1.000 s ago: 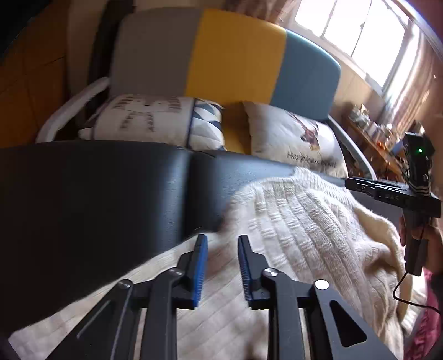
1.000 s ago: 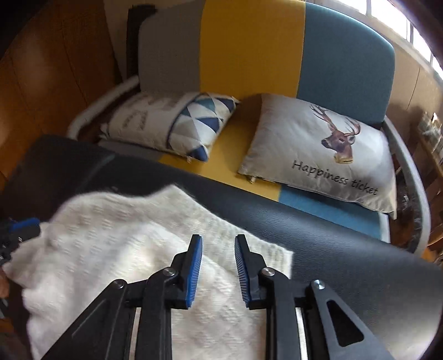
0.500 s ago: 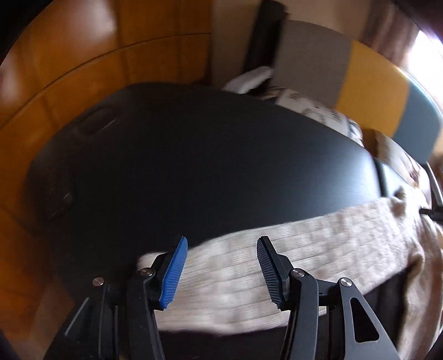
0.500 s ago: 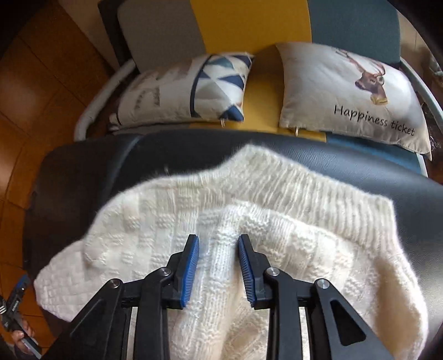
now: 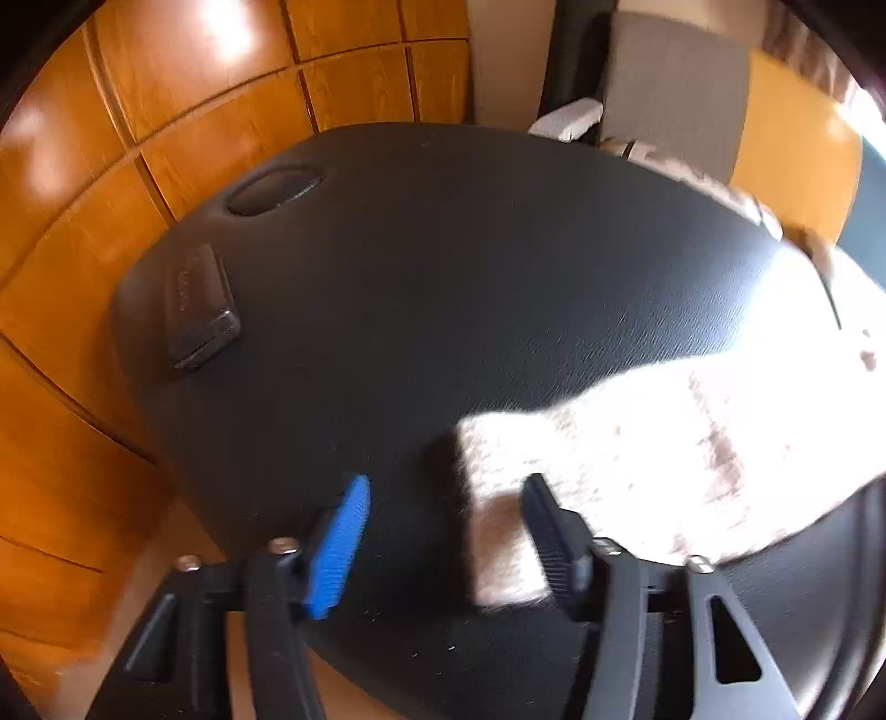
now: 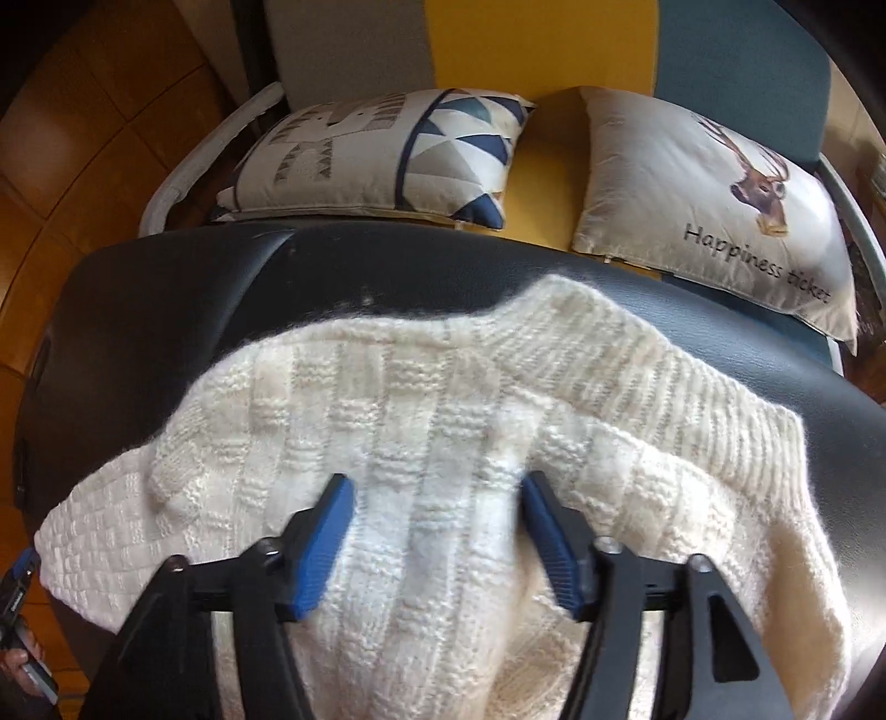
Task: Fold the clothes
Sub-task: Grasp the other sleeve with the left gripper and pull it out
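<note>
A cream knitted sweater [image 6: 443,443] lies spread on a black padded table [image 6: 166,310], its ribbed hem toward the sofa. My right gripper [image 6: 434,498] hovers open just above the sweater's middle, jaws wide apart with knit between and below them. In the left wrist view a sleeve of the sweater [image 5: 637,443] stretches across the black table [image 5: 443,249] from the right, and its cuff end sits between the fingers of my left gripper [image 5: 443,515], which is open. The left gripper shows at the bottom left corner of the right wrist view [image 6: 22,598], held by a hand.
A small dark case [image 5: 196,304] lies on the table's left end near an oval recess [image 5: 274,188]. Behind the table stands a grey, yellow and blue sofa [image 6: 526,44] with a triangle-pattern cushion [image 6: 387,149] and a deer cushion [image 6: 720,183]. Wooden floor [image 5: 166,83] surrounds the table.
Both grippers have opened wider. The left gripper swung left toward the table's end and now has the sleeve's cuff between its fingers. The right gripper came down closer over the sweater.
</note>
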A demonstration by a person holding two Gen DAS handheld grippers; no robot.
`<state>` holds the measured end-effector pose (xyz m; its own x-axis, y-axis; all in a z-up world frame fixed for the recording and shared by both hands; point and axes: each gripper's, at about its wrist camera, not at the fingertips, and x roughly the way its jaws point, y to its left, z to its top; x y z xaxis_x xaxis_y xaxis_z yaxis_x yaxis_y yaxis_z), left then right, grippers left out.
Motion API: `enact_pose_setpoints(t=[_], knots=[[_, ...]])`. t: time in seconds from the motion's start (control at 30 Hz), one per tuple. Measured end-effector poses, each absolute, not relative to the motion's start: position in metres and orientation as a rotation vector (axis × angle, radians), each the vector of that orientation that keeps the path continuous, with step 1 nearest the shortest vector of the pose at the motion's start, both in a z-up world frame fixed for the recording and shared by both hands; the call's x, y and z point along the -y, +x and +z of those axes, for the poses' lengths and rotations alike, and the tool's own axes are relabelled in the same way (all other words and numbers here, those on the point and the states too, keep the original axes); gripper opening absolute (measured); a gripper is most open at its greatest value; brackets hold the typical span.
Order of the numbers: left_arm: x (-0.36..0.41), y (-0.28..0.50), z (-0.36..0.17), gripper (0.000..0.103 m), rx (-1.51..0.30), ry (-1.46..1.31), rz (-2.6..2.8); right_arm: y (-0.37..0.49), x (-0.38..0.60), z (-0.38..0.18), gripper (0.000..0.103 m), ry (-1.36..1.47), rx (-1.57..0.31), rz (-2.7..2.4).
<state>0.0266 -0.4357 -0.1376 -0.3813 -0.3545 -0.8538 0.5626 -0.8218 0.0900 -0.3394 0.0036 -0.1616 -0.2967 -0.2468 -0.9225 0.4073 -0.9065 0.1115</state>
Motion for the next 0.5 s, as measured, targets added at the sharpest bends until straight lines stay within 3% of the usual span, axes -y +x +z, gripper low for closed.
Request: enact_pose_setpoints(t=[0.07, 0.1, 0.13, 0.23, 0.3, 0.4, 0.43, 0.47, 0.5], knots=[[0.43, 0.028, -0.139, 0.06, -0.343, 1.29, -2.259, -0.337, 0.001, -0.163, 0.087, 1.539, -0.233, -2.232], [0.427, 0.029, -0.139, 0.049, -0.37, 1.288, -2.282, -0.336, 0.004, -0.163, 0.087, 1.532, -0.249, -2.23], [0.424, 0.029, -0.14, 0.024, -0.398, 1.286, -2.306, -0.335, 0.007, -0.164, 0.088, 1.525, -0.266, -2.227], [0.411, 0.023, -0.139, 0.011, -0.335, 1.268, -2.335, -0.331, 0.014, -0.165, 0.087, 1.504, -0.313, -2.219], [0.411, 0.021, -0.136, 0.009, -0.343, 1.245, -2.342, -0.328, 0.016, -0.163, 0.082, 1.473, -0.344, -2.227], [0.416, 0.021, -0.126, 0.008, -0.398, 1.175, -2.348, -0.324, 0.018, -0.157, 0.051, 1.424, -0.4, -2.25], [0.419, 0.02, -0.122, 0.007, -0.415, 1.148, -2.349, -0.323, 0.02, -0.155, 0.028, 1.412, -0.423, -2.258], [0.421, 0.019, -0.118, 0.007, -0.428, 1.122, -2.351, -0.322, 0.022, -0.153, 0.015, 1.405, -0.445, -2.264], [0.422, 0.018, -0.113, 0.007, -0.425, 1.096, -2.352, -0.321, 0.025, -0.151, 0.014, 1.397, -0.467, -2.267]])
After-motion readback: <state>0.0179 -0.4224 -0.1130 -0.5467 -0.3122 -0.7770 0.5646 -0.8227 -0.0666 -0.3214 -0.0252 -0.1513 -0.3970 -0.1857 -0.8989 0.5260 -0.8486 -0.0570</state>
